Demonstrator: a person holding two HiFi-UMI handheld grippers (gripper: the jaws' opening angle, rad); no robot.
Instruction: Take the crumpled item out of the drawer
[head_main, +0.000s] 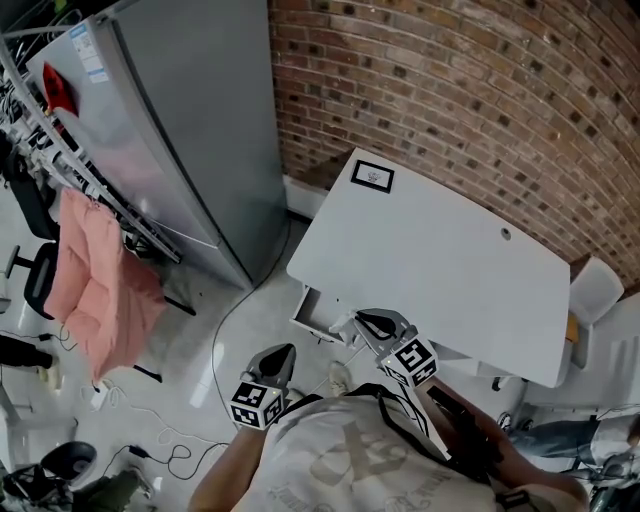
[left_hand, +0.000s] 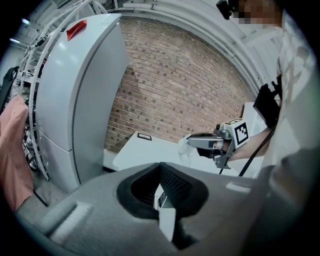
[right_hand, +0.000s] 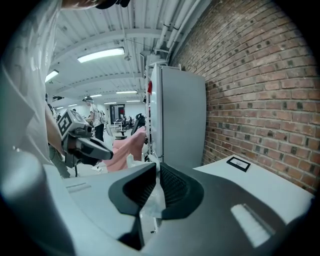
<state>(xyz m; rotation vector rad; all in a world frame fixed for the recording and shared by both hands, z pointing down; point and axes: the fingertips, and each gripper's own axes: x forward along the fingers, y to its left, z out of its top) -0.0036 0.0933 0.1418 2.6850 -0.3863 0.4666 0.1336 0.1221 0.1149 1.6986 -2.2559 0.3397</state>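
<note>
Crumpled item (left_hand: 184, 148) in right claw (right_hand: 156, 170), framed label (head_main: 372, 176) on desk (head_main: 450, 270)

Your grey left gripper (head_main: 283, 350) and right gripper (head_main: 368, 318) have ribbed black pads (right_hand: 172, 187), with black-and-white marker cubes (head_main: 412, 360) behind them. You wear a pale printed shirt (head_main: 340, 465).

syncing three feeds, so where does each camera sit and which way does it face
Head view: on the person's head, looking steeply down at the desk, left gripper, right gripper and shirt.
Left gripper view: along its jaws toward the fridge; shows the right gripper gripping the crumpled item.
Right gripper view: along its jaws toward the fridge; shows the left gripper.
Shared: fridge, brick wall.
</note>
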